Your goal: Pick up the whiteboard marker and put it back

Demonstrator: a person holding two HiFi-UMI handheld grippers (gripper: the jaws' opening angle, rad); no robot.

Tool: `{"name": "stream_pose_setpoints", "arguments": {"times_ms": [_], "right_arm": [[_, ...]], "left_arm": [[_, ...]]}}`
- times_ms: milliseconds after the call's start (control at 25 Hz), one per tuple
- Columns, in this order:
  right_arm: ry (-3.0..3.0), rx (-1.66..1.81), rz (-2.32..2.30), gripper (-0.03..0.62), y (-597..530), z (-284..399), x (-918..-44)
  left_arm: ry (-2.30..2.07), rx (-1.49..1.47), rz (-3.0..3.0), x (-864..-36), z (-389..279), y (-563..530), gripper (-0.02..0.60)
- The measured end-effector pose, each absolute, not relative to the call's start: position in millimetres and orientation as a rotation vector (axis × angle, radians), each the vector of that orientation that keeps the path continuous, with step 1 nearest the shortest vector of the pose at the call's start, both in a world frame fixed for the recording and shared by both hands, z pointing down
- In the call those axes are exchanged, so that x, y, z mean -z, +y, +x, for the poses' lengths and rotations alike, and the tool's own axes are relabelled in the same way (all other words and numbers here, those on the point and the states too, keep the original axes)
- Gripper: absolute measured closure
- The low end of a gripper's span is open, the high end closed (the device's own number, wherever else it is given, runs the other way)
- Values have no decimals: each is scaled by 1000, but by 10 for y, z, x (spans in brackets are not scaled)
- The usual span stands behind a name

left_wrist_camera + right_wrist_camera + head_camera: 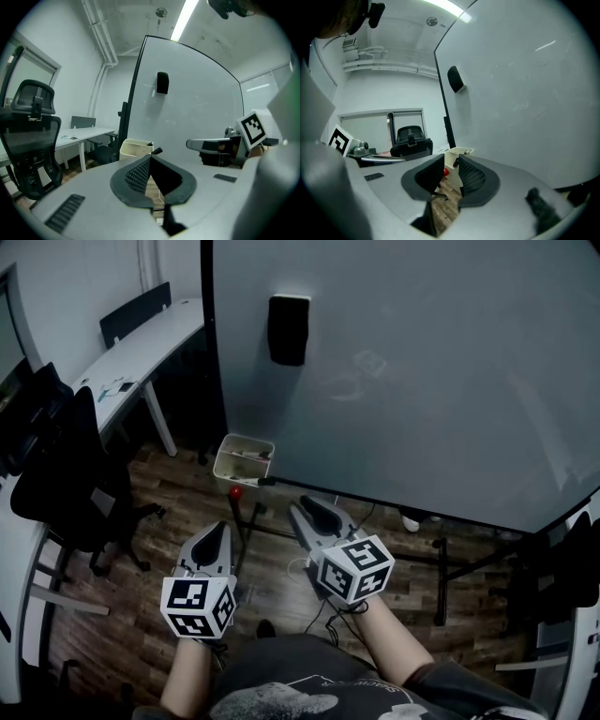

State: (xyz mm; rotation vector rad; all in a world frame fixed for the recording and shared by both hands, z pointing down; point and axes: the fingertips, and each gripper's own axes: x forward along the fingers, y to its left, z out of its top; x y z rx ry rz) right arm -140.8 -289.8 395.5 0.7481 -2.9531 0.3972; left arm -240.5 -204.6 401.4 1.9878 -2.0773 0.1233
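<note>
Head view, left to right: the left gripper (219,529), a grey two-jaw claw topped by a black-and-white marker cube (199,606), has its black ribbed pads meeting at the tips with nothing between them. Ahead of it and slightly rightward sits the cream rectangular plastic tray (234,472), at the lower left corner of the large pale whiteboard (422,381); thin sticks lie inside it, too small to tell apart. What appears to be a dark whiteboard marker (265,482) pokes out at the tray's near right corner, its long axis roughly along the board's lower edge, just beside a small red knob (235,491). The right gripper (305,510) stands with jaws apart and empty, and the tray shows through the gap in the right gripper view. By judgement the right gripper is the nearer one: the marker lies ahead and to its left, set crosswise to its jaws.
</note>
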Motion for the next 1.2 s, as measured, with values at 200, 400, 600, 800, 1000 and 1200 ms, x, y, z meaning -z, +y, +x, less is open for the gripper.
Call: {"name": "stream_pose_setpoints", "arguments": {"times_ms": [200, 400, 600, 800, 1000, 1200], "right_arm": [[-2945, -409, 714, 497, -2725, -1169, -4003], [-2930, -434, 712, 507, -2581, -1003, -4065], [-2929, -428, 705, 546, -2402, -805, -4090], [-2914, -432, 676, 555, -2176, -546, -4139], [-2905, -364, 718, 567, -1934, -186, -4121], [-2889, -353, 741, 571, -1746, 187, -4162]], "left_arm": [[-2082, -115, 1984, -4014, -2162, -1937, 569], [-2094, -109, 1971, -4012, -2009, -1761, 569], [-2108, -120, 1946, -4053, -1836, -1566, 569], [-2118, -129, 1954, -4034, -1565, -1368, 569], [-2107, -138, 1965, -4042, -1223, -1150, 569], [-2082, -152, 1986, -4069, -848, -997, 569]]}}
